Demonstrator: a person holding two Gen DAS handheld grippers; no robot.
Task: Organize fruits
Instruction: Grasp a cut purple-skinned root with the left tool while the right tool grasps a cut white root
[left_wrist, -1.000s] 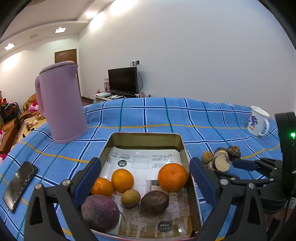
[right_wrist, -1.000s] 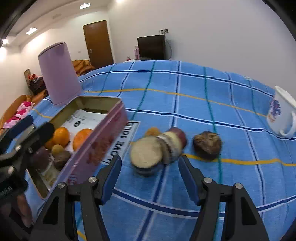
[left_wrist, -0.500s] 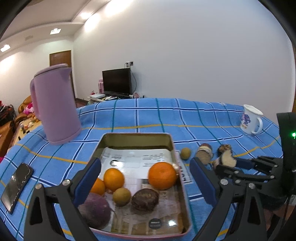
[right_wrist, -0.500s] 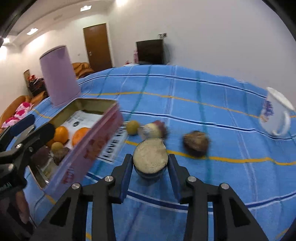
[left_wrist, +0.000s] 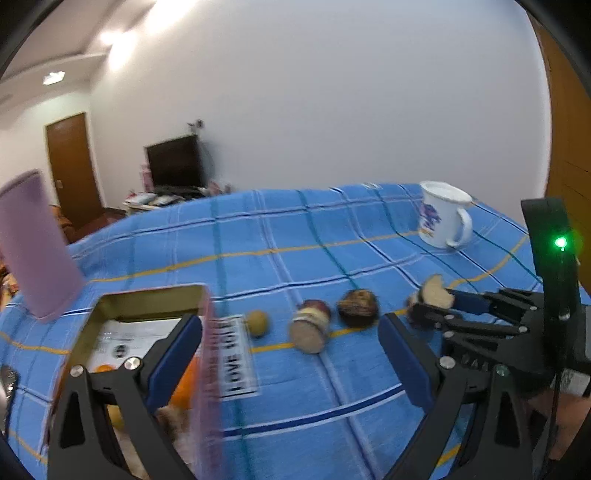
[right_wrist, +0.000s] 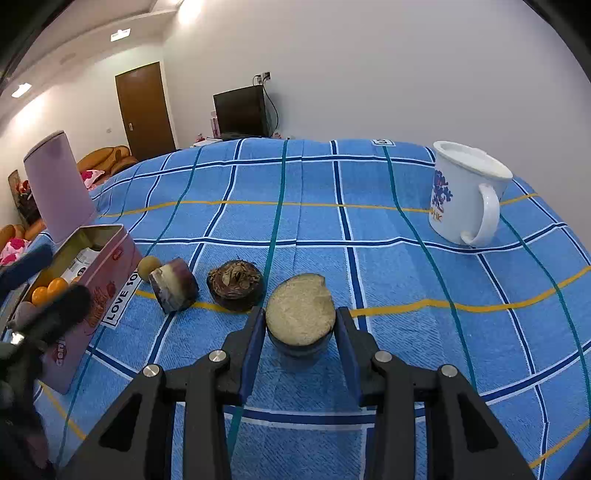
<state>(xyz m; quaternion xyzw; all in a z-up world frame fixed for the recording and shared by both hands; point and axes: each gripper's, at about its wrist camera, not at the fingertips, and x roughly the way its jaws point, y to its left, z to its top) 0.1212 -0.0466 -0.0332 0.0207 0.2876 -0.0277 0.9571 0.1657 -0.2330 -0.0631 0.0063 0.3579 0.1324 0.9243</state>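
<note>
Right wrist view: we see the right hand-held gripper (right_wrist: 300, 325) clamping a cut tuber piece (right_wrist: 300, 314); the left hand-held gripper (left_wrist: 290, 350) gapes wide beside the tin's rim (left_wrist: 205, 295).

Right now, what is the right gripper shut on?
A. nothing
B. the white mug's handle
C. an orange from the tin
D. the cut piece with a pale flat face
D: in the right wrist view the right gripper clamps the cut piece between both fingers, its pale flat face up.

Tin (right_wrist: 110, 258) lies left; beside it a row of fruits (right_wrist: 173, 284) on cloth (right_wrist: 314, 221); mug (right_wrist: 465, 192) far right; kettle (right_wrist: 59, 184) behind tin.
</note>
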